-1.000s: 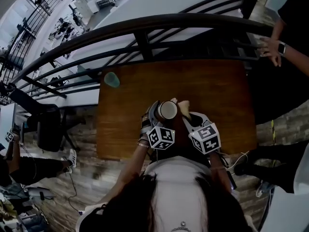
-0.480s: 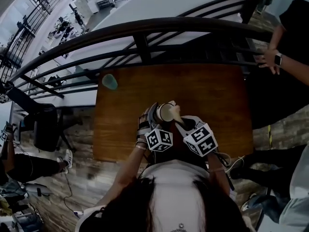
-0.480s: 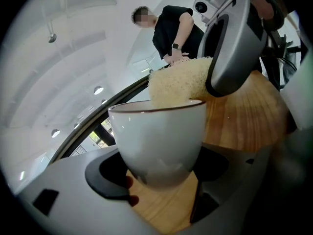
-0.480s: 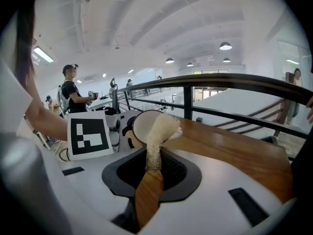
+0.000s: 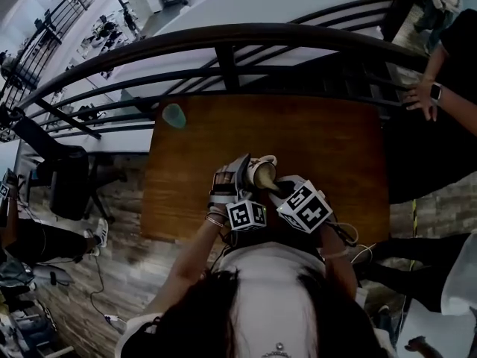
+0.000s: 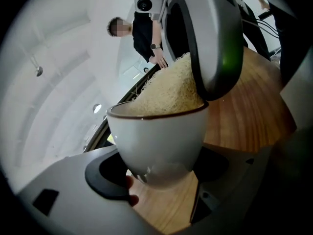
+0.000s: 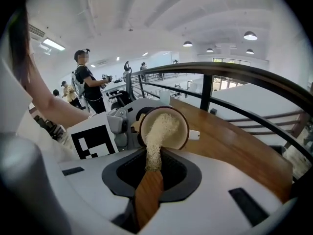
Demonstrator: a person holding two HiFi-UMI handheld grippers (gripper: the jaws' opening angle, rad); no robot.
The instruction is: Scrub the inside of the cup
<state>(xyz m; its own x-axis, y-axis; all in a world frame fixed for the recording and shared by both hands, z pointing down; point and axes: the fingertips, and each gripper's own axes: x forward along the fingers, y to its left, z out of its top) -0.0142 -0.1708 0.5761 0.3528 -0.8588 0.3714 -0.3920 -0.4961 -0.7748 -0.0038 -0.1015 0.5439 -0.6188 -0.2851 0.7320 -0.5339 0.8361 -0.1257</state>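
Right gripper view: brush (image 7: 155, 133), clamped in right hand-held gripper (image 7: 148, 182), fills cup (image 7: 180, 130).

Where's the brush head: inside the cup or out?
Inside. In the right gripper view the brush runs past the brown rim of the white cup; in the left gripper view its fibres fill the mouth.

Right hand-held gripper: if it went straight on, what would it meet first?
Most likely the cup: the brush in the right hand-held gripper pokes into its open mouth, so bristles would press its inner wall first.
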